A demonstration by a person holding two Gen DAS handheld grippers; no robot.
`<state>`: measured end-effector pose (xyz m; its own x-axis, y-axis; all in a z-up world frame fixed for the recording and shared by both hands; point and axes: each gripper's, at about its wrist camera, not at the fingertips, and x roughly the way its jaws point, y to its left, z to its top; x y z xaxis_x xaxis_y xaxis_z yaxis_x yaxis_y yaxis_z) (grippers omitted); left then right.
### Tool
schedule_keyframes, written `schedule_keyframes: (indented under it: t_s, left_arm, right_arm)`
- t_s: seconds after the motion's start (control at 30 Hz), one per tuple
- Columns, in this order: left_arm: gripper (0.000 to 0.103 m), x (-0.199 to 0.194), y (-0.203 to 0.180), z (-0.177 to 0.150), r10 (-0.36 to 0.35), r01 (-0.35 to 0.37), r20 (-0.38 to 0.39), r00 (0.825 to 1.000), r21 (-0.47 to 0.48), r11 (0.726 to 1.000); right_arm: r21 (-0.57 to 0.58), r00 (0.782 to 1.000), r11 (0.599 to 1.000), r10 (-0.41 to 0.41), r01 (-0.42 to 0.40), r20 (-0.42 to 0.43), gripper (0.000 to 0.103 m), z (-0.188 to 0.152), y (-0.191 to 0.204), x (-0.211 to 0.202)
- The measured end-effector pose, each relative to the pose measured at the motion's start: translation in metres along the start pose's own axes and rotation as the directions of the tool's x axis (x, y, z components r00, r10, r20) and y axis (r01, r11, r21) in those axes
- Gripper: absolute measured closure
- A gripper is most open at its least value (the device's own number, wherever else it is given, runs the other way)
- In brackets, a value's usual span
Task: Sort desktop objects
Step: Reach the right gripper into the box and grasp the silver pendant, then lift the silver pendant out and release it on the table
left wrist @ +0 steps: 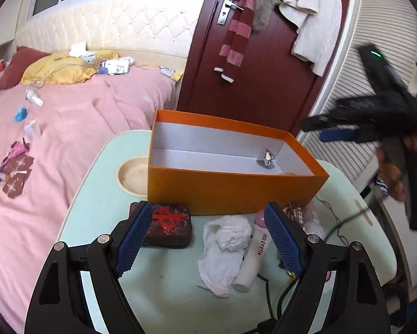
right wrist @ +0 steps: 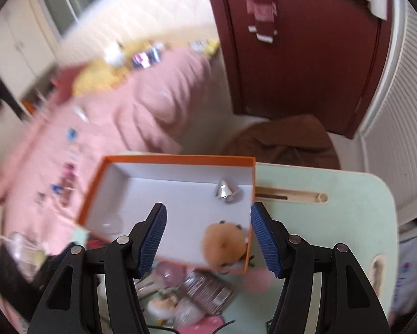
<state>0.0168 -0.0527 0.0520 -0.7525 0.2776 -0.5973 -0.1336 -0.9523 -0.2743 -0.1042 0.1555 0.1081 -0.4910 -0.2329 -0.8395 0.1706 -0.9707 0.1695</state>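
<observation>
An orange box with a white inside stands on the pale green table. A small silver cone lies in it. My left gripper is open just in front of the box. A crumpled white cloth and a white tube lie on the table between its fingers. A dark red case sits by the left finger. My right gripper hangs open above the box, over a brown plush toy in its near corner, beside the silver cone. The right wrist view is blurred.
A black cable runs across the table's near right. A clear wrapper lies by the box. A round cup recess is at the table's left. A brown packet lies below the box. A pink bed is on the left, a dark red door behind.
</observation>
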Motion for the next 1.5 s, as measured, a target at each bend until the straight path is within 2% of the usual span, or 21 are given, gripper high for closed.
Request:
schedule_keyframes:
  t_s: [0.2, 0.37, 0.43, 0.57, 0.67, 0.7, 0.83, 0.87, 0.93, 1.0, 1.1, 1.2, 1.33, 1.43, 1.5]
  left_arm:
    - [0.02, 0.008, 0.02, 0.003, -0.099, 0.092, -0.059, 0.993, -0.116, 0.989]
    - [0.02, 0.005, 0.026, 0.001, -0.122, 0.114, -0.039, 0.992, -0.155, 0.981]
    - [0.02, 0.005, 0.028, 0.001, -0.133, 0.124, -0.042, 0.99, -0.166, 0.978]
    - [0.02, 0.005, 0.027, -0.001, -0.142, 0.132, -0.05, 0.989, -0.169, 0.977]
    - [0.02, 0.005, 0.025, -0.001, -0.143, 0.132, -0.057, 0.988, -0.16, 0.978]
    - [0.02, 0.006, 0.025, -0.001, -0.144, 0.133, -0.059, 0.988, -0.158, 0.978]
    - [0.02, 0.006, 0.024, -0.002, -0.149, 0.137, -0.063, 0.987, -0.159, 0.978]
    - [0.02, 0.006, 0.024, -0.002, -0.149, 0.138, -0.064, 0.987, -0.16, 0.978]
    - [0.02, 0.006, 0.024, -0.002, -0.149, 0.137, -0.063, 0.987, -0.161, 0.977]
    - [0.02, 0.007, 0.024, -0.002, -0.15, 0.138, -0.065, 0.987, -0.163, 0.977]
    - [0.02, 0.008, 0.024, -0.002, -0.148, 0.135, -0.066, 0.987, -0.169, 0.976]
    - [0.02, 0.007, 0.026, -0.002, -0.148, 0.135, -0.061, 0.987, -0.18, 0.974]
    - [0.02, 0.006, 0.031, -0.001, -0.132, 0.12, -0.048, 0.99, -0.197, 0.973]
    - [0.02, 0.005, 0.037, -0.001, -0.123, 0.112, -0.039, 0.992, -0.219, 0.969]
    - [0.02, 0.006, 0.04, -0.001, -0.123, 0.11, -0.045, 0.991, -0.232, 0.967]
  right_arm:
    - [-0.062, 0.983, 0.99, -0.136, 0.129, -0.124, 0.04, 0.02, 0.013, 0.049]
    - [-0.152, 0.964, 0.974, -0.196, 0.17, -0.181, 0.044, 0.024, 0.023, 0.074]
    - [-0.205, 0.951, 0.957, -0.243, 0.204, -0.19, 0.051, 0.026, 0.029, 0.083]
    - [-0.238, 0.93, 0.949, -0.267, 0.208, -0.252, 0.054, 0.031, 0.032, 0.105]
    - [-0.276, 0.89, 0.926, -0.34, 0.259, -0.305, 0.061, 0.028, 0.029, 0.127]
    - [-0.28, 0.885, 0.923, -0.347, 0.264, -0.309, 0.063, 0.028, 0.029, 0.131]
    - [-0.296, 0.891, 0.921, -0.34, 0.252, -0.3, 0.068, 0.028, 0.03, 0.128]
    - [-0.294, 0.895, 0.924, -0.331, 0.243, -0.299, 0.079, 0.028, 0.029, 0.126]
    - [-0.264, 0.913, 0.944, -0.276, 0.198, -0.301, 0.079, 0.028, 0.026, 0.12]
    - [-0.19, 0.934, 0.975, -0.173, 0.117, -0.313, 0.079, 0.03, 0.019, 0.11]
    - [-0.121, 0.955, 0.992, -0.07, 0.036, -0.289, 0.079, 0.031, 0.014, 0.091]
    - [-0.069, 0.963, 0.995, 0.049, -0.069, -0.266, 0.079, 0.028, 0.014, 0.066]
    - [-0.058, 0.956, 0.977, 0.187, -0.204, -0.227, 0.079, 0.015, 0.026, 0.031]
    - [-0.052, 0.927, 0.947, 0.296, -0.316, -0.232, 0.079, -0.001, 0.037, 0.013]
    - [-0.065, 0.91, 0.933, 0.328, -0.354, -0.252, 0.078, -0.015, 0.046, 0.008]
